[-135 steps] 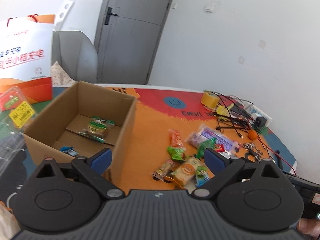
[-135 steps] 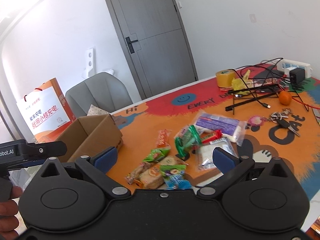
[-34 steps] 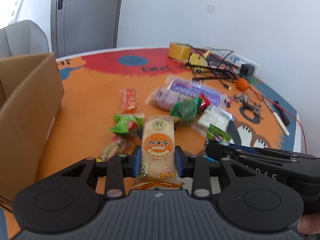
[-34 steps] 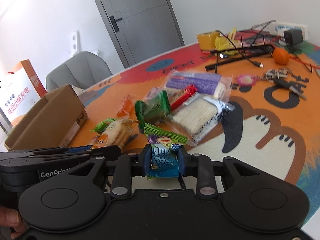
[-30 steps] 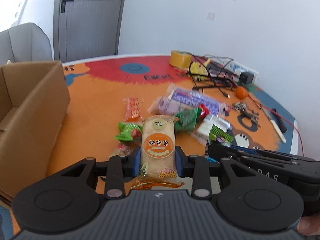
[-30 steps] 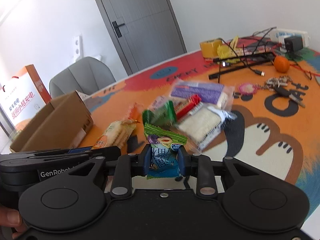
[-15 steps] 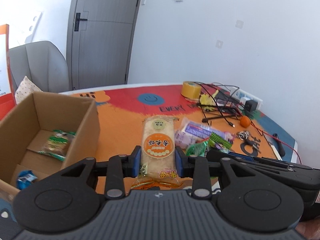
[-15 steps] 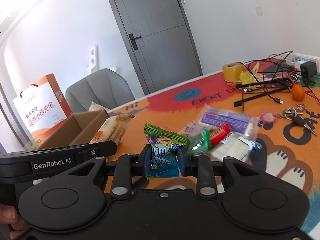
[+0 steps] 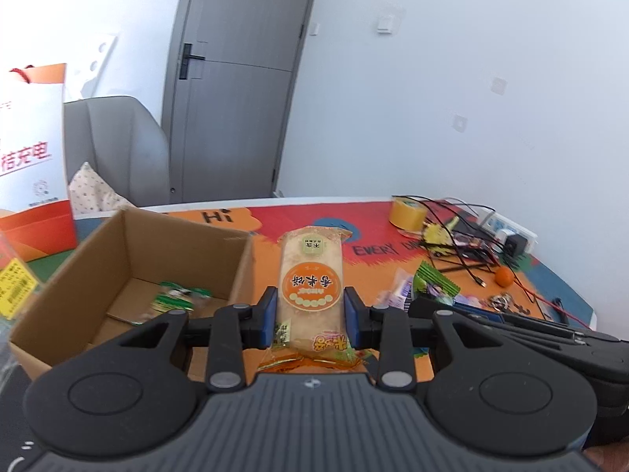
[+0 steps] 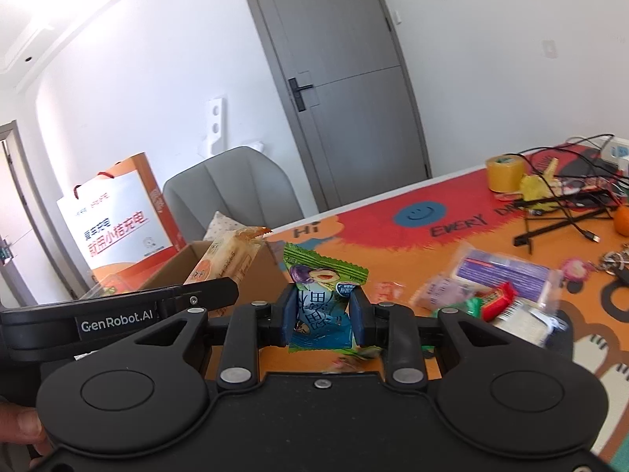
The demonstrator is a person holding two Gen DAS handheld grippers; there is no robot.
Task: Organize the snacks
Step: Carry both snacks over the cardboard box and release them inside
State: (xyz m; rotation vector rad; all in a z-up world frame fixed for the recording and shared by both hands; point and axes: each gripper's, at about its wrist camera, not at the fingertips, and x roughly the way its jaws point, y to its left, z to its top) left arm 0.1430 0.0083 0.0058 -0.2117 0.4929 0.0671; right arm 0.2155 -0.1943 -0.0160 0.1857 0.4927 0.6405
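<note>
My left gripper is shut on an orange rice-cracker packet, held above the table just right of the open cardboard box. A green-wrapped snack lies inside the box. My right gripper is shut on a small green and blue candy packet, held in the air beside the left gripper; that packet also shows in the left wrist view. The rice-cracker packet shows in the right wrist view in front of the box. Several snacks lie on the orange mat.
A roll of yellow tape, black cables and a stand, an orange and keys sit at the table's right. An orange and white paper bag and a grey chair stand behind the box.
Both grippers closed on their packets, lifted them off the mat and carried them left toward the box. The box interior has come into the left wrist view.
</note>
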